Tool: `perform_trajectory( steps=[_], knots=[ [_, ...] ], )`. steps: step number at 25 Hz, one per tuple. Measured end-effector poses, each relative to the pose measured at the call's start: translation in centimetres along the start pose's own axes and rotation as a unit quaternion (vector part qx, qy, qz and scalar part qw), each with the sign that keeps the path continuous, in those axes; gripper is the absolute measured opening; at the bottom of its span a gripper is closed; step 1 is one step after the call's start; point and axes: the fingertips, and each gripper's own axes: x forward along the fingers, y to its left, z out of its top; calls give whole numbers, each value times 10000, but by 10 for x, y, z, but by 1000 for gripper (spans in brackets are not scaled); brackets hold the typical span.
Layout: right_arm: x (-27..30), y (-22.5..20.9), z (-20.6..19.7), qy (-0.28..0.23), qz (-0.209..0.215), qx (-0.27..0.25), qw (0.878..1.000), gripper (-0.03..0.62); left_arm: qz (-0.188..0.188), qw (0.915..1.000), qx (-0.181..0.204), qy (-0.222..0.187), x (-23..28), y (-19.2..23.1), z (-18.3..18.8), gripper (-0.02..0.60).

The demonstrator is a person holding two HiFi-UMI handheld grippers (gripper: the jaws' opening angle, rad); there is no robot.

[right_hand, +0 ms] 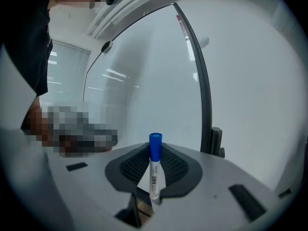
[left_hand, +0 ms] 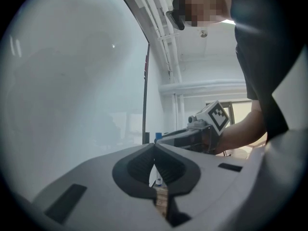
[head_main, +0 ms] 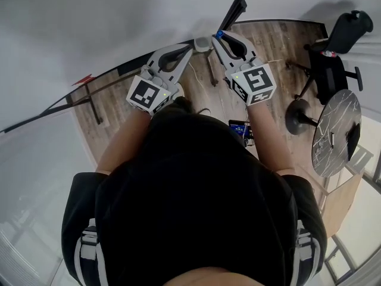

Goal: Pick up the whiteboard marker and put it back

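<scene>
My right gripper (right_hand: 154,152) is shut on the whiteboard marker (right_hand: 155,174), a white barrel with a blue cap that stands upright between the dark pads. In the head view the blue cap (head_main: 219,34) pokes out at the tip of the right gripper (head_main: 221,40), close to the whiteboard (head_main: 89,22). My left gripper (head_main: 188,47) is held beside it, on its left. Its jaws meet at the tips (left_hand: 154,146) with nothing gripped. The right gripper's marker cube (left_hand: 217,115) shows in the left gripper view.
The whiteboard's dark frame (right_hand: 199,81) runs just ahead of both grippers. On the wooden floor (head_main: 268,40) to the right stand a black office chair (head_main: 333,58) and a round table (head_main: 336,133). The board's stand legs (head_main: 211,70) are below the grippers.
</scene>
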Motion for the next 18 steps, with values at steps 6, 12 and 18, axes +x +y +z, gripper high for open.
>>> perform_trajectory(
  steps=[6, 12, 18],
  knots=[
    [33, -10, -32, 182, -146, 178, 9996, 66, 88, 9999, 79, -53, 4, 12, -13, 3],
    [50, -29, -68, 322, -370, 713, 9962, 66, 98, 10000, 10, 10, 9, 20, -28, 3],
    [62, -35, -83, 390, -487, 792, 9949, 66, 75, 10000, -11, 49, 12, 24, -36, 3]
  ],
)
